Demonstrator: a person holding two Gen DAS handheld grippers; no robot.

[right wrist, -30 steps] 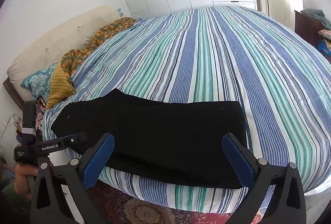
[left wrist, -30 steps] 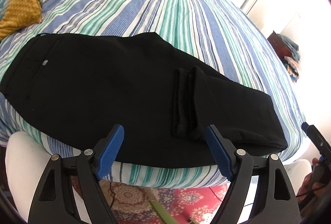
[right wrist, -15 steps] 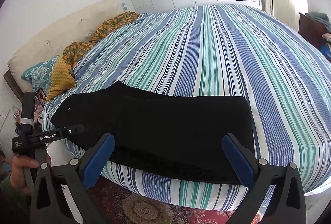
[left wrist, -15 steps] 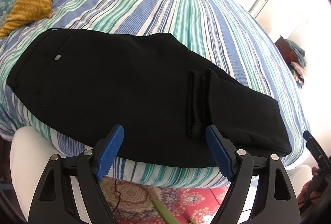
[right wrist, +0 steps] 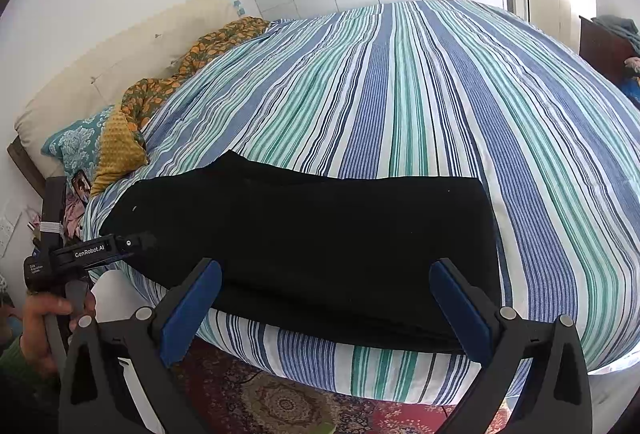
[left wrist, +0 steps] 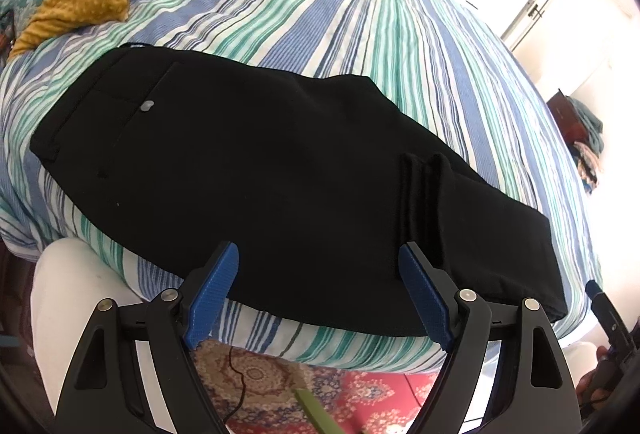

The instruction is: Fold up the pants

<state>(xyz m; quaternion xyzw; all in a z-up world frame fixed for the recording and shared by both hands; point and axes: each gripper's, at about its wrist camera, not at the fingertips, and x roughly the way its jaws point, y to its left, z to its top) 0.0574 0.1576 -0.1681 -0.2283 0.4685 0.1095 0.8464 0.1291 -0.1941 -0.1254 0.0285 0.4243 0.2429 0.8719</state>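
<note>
The right gripper (right wrist: 326, 308) is hovering with its jaws standing wide apart and nothing between them. Black pants (right wrist: 304, 246) are lying folded on the striped bed (right wrist: 420, 93) just beyond the fingertips, their near edge spanning the gap. The left gripper (right wrist: 140, 242), gripped by a hand (right wrist: 40, 318), is showing left of the left jaw.

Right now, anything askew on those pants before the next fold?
One thing: the black pants lie flat on the striped bedspread, but a bunched ridge runs across the leg, so that section isn't smooth.

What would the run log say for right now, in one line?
step: fold pants | black pants: flat on striped bed | left gripper: open, empty | right gripper: open, empty
</note>
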